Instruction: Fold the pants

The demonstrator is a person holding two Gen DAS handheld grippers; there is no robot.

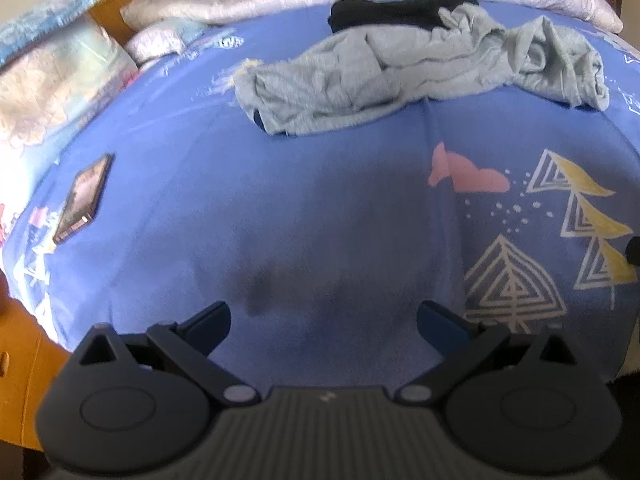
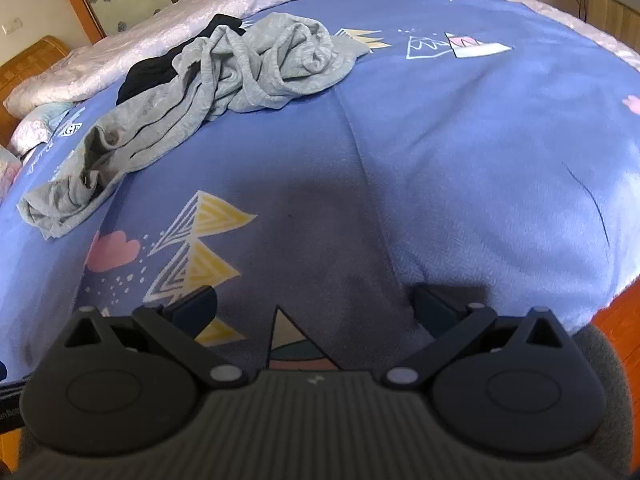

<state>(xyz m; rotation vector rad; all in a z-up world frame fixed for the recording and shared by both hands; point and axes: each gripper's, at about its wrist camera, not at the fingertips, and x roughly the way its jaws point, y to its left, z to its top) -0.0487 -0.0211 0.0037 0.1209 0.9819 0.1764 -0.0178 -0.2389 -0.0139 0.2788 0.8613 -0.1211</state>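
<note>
Both my claws, left claw (image 1: 323,320) and right claw (image 2: 314,304), gape wide and empty above the bed (image 1: 320,208). The grey pants (image 1: 420,68) lie crumpled well ahead, against a black garment (image 1: 380,14).

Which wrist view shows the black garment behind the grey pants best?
The left wrist view: the black garment lies broadly exposed beyond the crumpled grey pants. In the right wrist view the pants cover much of it, leaving a dark strip.
</note>
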